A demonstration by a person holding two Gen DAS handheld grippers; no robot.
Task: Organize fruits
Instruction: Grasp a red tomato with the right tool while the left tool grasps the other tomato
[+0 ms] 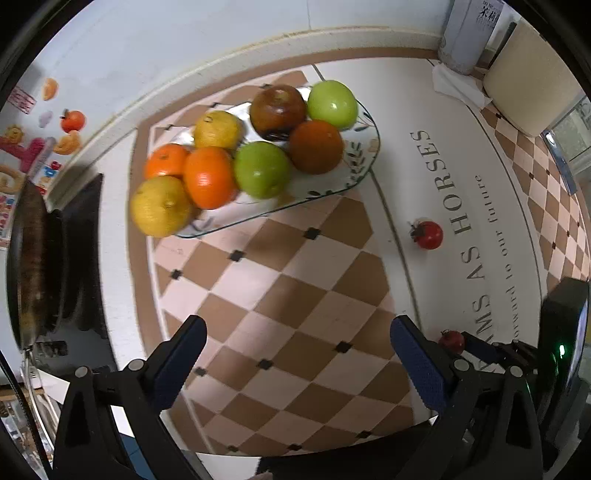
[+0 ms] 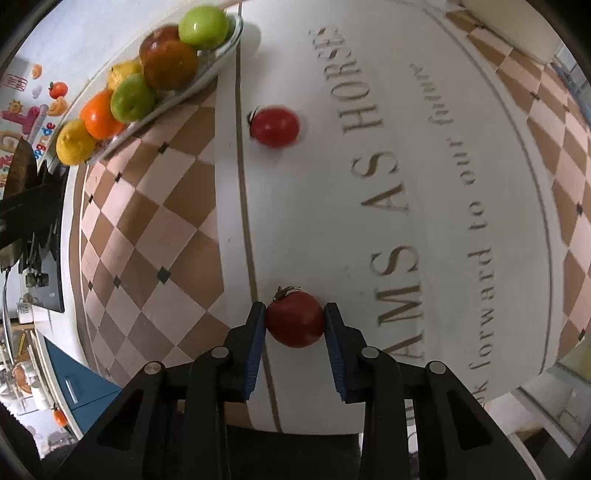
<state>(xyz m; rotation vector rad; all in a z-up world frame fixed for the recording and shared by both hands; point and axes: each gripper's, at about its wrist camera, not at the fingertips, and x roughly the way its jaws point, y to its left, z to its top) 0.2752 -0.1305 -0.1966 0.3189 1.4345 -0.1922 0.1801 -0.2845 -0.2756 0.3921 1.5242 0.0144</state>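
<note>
A glass plate (image 1: 364, 168) holds several fruits: green apples (image 1: 261, 169), oranges (image 1: 208, 177), lemons (image 1: 160, 206) and dark brown-red fruits (image 1: 315, 146). My left gripper (image 1: 297, 336) hangs open over the checkered cloth, nothing between its fingers. In the right wrist view my right gripper (image 2: 294, 320) is shut on a small red tomato (image 2: 294, 319), both blue pads pressing its sides at the tablecloth. A second red tomato (image 2: 275, 126) lies loose farther ahead, also seen as the tomato (image 1: 427, 234) right of the plate. The held tomato (image 1: 451, 340) shows beside my left finger.
The tablecloth (image 1: 491, 206) has a white band with printed lettering between checkered zones. A grey carton (image 1: 469, 33) and a beige object (image 1: 528, 81) stand at the far right. A dark pan (image 1: 31, 258) and stove sit at the left. Fruit stickers (image 1: 72, 121) mark the wall.
</note>
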